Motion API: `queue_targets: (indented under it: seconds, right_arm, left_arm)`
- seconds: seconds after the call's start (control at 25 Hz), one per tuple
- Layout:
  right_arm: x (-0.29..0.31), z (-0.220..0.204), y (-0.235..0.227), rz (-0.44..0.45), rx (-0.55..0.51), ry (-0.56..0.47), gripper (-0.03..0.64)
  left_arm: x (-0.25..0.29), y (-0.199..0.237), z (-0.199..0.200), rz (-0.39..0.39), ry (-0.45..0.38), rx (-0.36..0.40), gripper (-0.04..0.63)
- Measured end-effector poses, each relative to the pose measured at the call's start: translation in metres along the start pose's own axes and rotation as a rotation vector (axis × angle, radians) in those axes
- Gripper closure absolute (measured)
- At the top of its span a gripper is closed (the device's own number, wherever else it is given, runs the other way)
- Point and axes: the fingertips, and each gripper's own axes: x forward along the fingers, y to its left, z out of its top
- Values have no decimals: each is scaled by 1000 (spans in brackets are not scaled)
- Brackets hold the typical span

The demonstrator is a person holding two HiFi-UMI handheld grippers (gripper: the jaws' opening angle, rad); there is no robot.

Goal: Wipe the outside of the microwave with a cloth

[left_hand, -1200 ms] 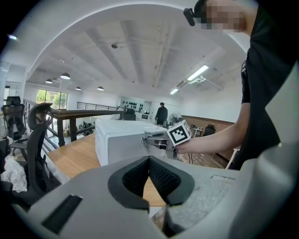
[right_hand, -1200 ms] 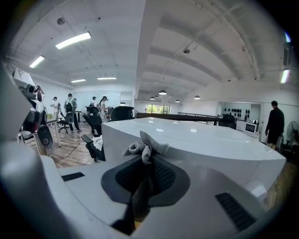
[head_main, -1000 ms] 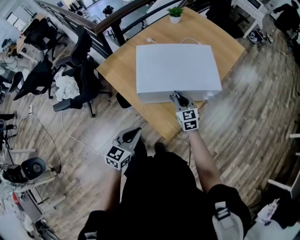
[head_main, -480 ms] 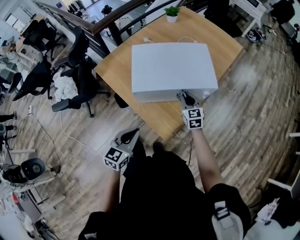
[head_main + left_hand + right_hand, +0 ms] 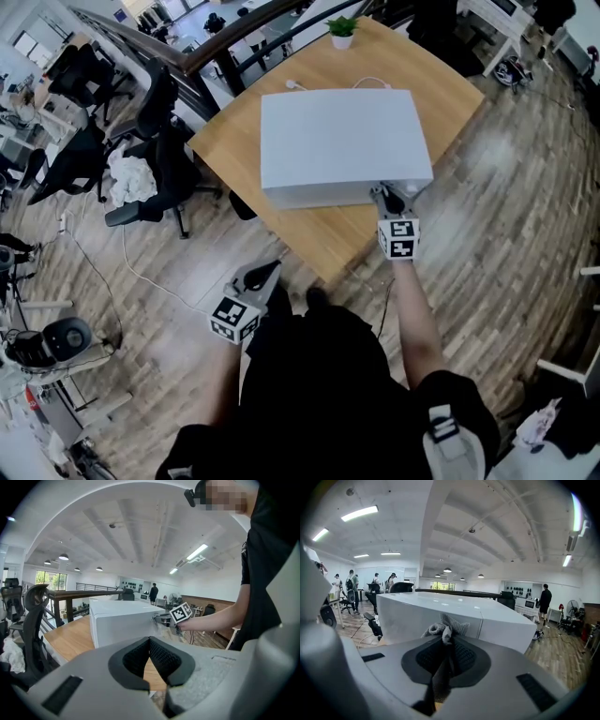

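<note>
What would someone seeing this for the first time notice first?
The big white microwave dominates, sitting in the middle of the wooden table. At its near right corner, the right gripper pinches a grey cloth right at the casing. The left gripper hangs shut and empty beside the person's body, off the table.

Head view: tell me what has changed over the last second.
The right gripper, its jaws shut on the cloth, slid along the front face of the microwave toward the person's right, and is now near that end. The left gripper stayed low beside the person, jaws shut on nothing. The microwave stayed put on the table.
</note>
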Motion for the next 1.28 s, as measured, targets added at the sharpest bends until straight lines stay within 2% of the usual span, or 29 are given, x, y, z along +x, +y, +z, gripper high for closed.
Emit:
queue_targets:
  seconds: [0.4,0.84,1.28]
  right_arm:
    - [-4,-7,-25,-39,11,3,594]
    - [-1,-19,-25,-22,2,40,594]
    - [15,-50,-20,7,-27,119,594]
  left_arm:
    - [2,-3,0,-3,4,0,595]
    - [-1,-6,-2,-3,-3,10,595]
    - [-6,2,-10,36,1,-28,595]
